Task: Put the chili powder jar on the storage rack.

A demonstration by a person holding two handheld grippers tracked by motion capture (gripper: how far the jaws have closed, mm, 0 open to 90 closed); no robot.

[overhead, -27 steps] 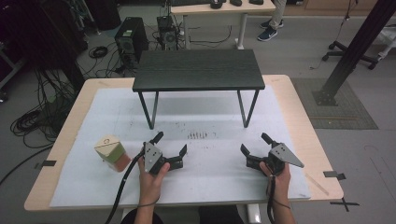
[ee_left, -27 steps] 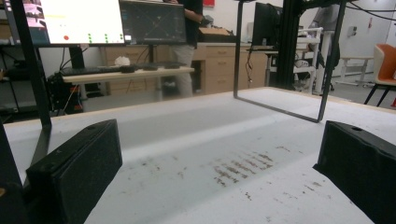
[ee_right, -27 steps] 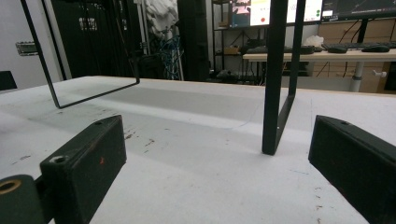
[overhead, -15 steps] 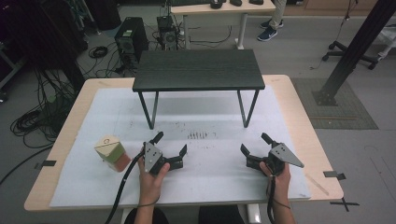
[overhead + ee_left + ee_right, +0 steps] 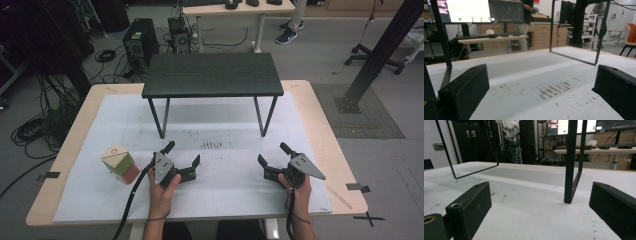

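Carton [image 5: 120,163], small and gable-topped, is seen standing on the white mat just left of the left gripper [image 5: 182,160]; probably light and crushable, it is best pinched gently across flat sides. Both grippers' jaws are held apart, the right gripper [image 5: 274,155] well away.

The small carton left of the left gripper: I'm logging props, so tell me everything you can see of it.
The carton is a small box with a sloped, gable-like top, shaped like a little milk carton. Its top is pale tan with a faint ring mark; lower down it shows a green band and a reddish base. It looks like cardboard. It stands slightly tilted on the white mat, near the table's left front, close beside the left gripper but apart from it. Nothing holds it.
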